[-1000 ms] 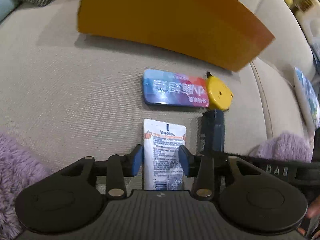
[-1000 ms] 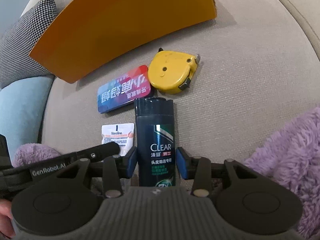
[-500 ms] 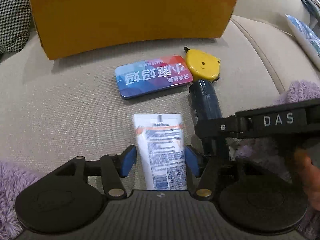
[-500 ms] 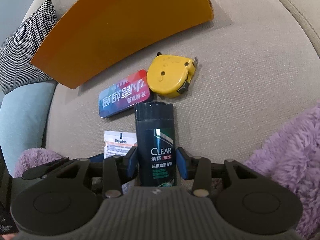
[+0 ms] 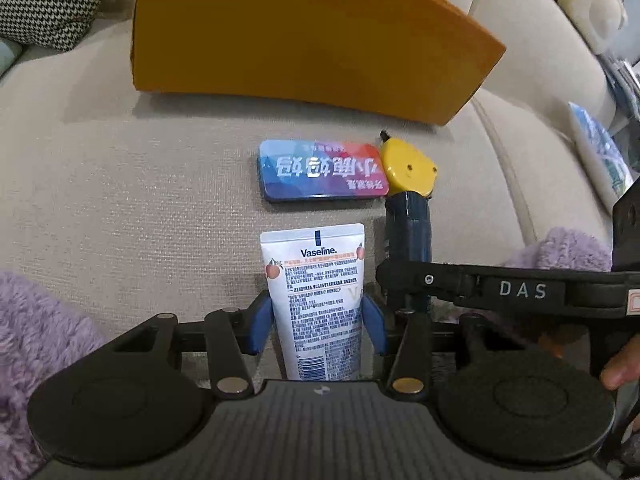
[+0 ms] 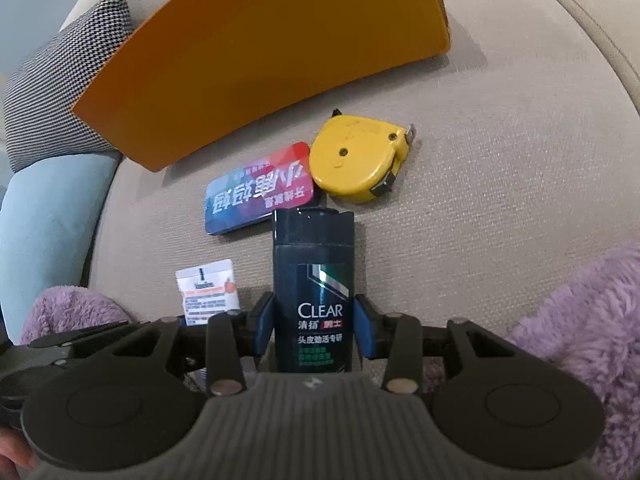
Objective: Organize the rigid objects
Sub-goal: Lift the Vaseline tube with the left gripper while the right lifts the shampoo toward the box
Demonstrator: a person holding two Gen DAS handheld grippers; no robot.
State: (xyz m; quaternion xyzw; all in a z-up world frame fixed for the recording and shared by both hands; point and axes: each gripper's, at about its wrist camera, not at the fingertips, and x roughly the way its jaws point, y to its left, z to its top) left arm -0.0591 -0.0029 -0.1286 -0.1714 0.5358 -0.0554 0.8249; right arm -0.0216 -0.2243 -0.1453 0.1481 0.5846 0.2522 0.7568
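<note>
A white Vaseline tube (image 5: 316,280) lies on the beige sofa seat. My left gripper (image 5: 318,328) has its blue pads against both sides of the tube, and its jaws are closing. Just right of it, my right gripper (image 6: 314,328) is shut on a dark CLEAR shampoo bottle (image 6: 314,264), cap pointing away. Beyond them lie a blue-and-red tin (image 5: 322,172) and a yellow tape measure (image 6: 352,156), side by side. An orange box (image 5: 300,32) stands behind them. The right wrist view shows only the tube's (image 6: 208,288) upper end.
Purple fluffy fabric (image 6: 580,320) lies at the near right and near left (image 5: 32,340). A houndstooth cushion (image 6: 60,80) and a light blue cushion (image 6: 40,220) sit at the left. A printed book (image 5: 596,148) lies on the adjoining seat cushion at the right.
The left gripper's jaws widened around the tube, then narrowed onto it again, and its view swung and lifted slightly. The right gripper kept still on the bottle.
</note>
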